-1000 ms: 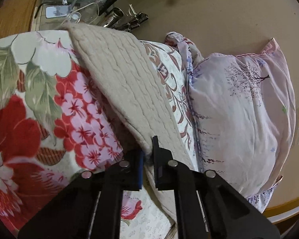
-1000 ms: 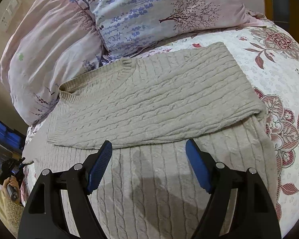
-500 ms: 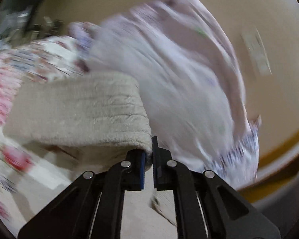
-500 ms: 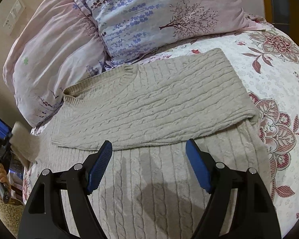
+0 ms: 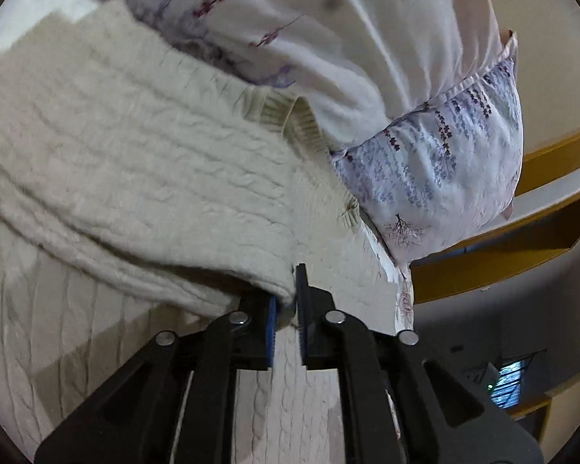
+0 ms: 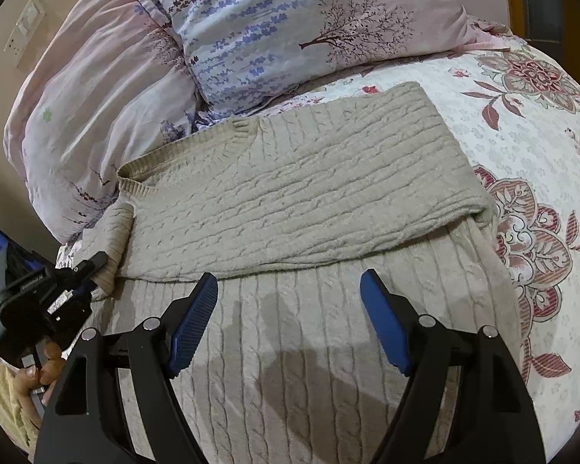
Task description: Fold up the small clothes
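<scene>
A beige cable-knit sweater [image 6: 290, 201] lies on the bed, its right sleeve folded flat across the chest. My left gripper [image 5: 288, 309] is shut on the sweater's left sleeve [image 5: 135, 178] and holds it over the body near the collar [image 5: 301, 123]. In the right wrist view the left gripper [image 6: 85, 270] shows at the left edge with the sleeve end [image 6: 112, 247] in it. My right gripper [image 6: 290, 309] is open and empty, just above the sweater's lower body.
Two pink floral pillows [image 6: 251, 31] lie at the head of the bed, touching the sweater's collar. A flowered bedspread [image 6: 541, 147] lies under the sweater. A wooden bed frame [image 5: 522, 239] runs at the right in the left wrist view.
My left gripper has swung the left sleeve up from the bed's side and across toward the sweater's body near the collar. The right gripper has stayed open in place.
</scene>
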Demonstrator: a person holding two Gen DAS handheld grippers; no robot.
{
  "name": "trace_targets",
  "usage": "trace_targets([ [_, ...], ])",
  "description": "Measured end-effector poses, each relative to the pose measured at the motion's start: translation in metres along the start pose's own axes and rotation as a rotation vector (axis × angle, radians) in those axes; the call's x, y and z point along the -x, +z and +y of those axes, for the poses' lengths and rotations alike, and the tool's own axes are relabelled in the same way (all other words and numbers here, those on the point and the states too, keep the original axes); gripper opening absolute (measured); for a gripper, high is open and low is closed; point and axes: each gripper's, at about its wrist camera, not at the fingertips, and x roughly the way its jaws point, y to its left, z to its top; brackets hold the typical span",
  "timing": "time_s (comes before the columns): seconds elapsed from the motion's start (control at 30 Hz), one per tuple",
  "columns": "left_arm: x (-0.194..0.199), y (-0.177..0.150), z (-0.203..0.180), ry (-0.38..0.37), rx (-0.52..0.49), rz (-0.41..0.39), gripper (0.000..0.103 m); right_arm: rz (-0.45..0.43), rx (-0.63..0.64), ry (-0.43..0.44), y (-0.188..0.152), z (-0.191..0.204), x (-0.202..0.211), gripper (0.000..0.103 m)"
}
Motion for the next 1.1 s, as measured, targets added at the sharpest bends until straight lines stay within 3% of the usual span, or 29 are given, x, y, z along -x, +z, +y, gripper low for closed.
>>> trace_targets([
  [0.17, 0.028, 0.010, 0.028, -0.041, 0.106, -0.060, 0.025, 0.001, 0.003, 0.007, 0.000, 0.002, -0.001, 0.078],
  [0.33, 0.055, 0.021, 0.057, -0.034, 0.235, -0.143, 0.025, 0.005, 0.014, 0.016, -0.001, 0.004, -0.003, 0.078],
  [0.43, 0.058, 0.028, 0.062, -0.037, 0.272, -0.179, 0.011, 0.005, 0.016, 0.017, -0.002, 0.004, -0.003, 0.078],
  [0.53, 0.056, 0.031, 0.045, -0.033, 0.218, -0.208, 0.009, -0.002, 0.014, 0.016, -0.002, 0.004, -0.001, 0.078],
  [0.67, 0.035, 0.028, -0.007, -0.071, 0.061, -0.200, 0.009, -0.020, 0.014, 0.003, -0.002, 0.001, 0.004, 0.078],
  [0.73, 0.018, 0.020, -0.033, -0.077, -0.035, -0.161, 0.009, -0.027, 0.010, -0.006, -0.002, -0.002, 0.006, 0.078],
  [0.8, -0.014, 0.003, -0.066, -0.094, -0.178, -0.032, 0.009, -0.032, 0.003, -0.018, -0.003, -0.007, 0.008, 0.078],
  [0.87, -0.039, -0.015, -0.085, -0.077, -0.291, 0.096, 0.020, -0.031, -0.004, -0.029, -0.002, -0.011, 0.008, 0.078],
  [0.93, -0.048, -0.032, -0.096, -0.071, -0.388, 0.166, 0.036, -0.028, -0.016, -0.040, -0.002, -0.016, 0.009, 0.078],
  [1.0, -0.041, -0.039, -0.095, -0.077, -0.432, 0.177, 0.045, -0.033, -0.018, -0.044, -0.001, -0.018, 0.012, 0.078],
  [1.1, -0.014, -0.030, -0.078, -0.062, -0.406, 0.149, 0.053, -0.047, 0.006, -0.045, 0.003, -0.014, 0.017, 0.077],
])
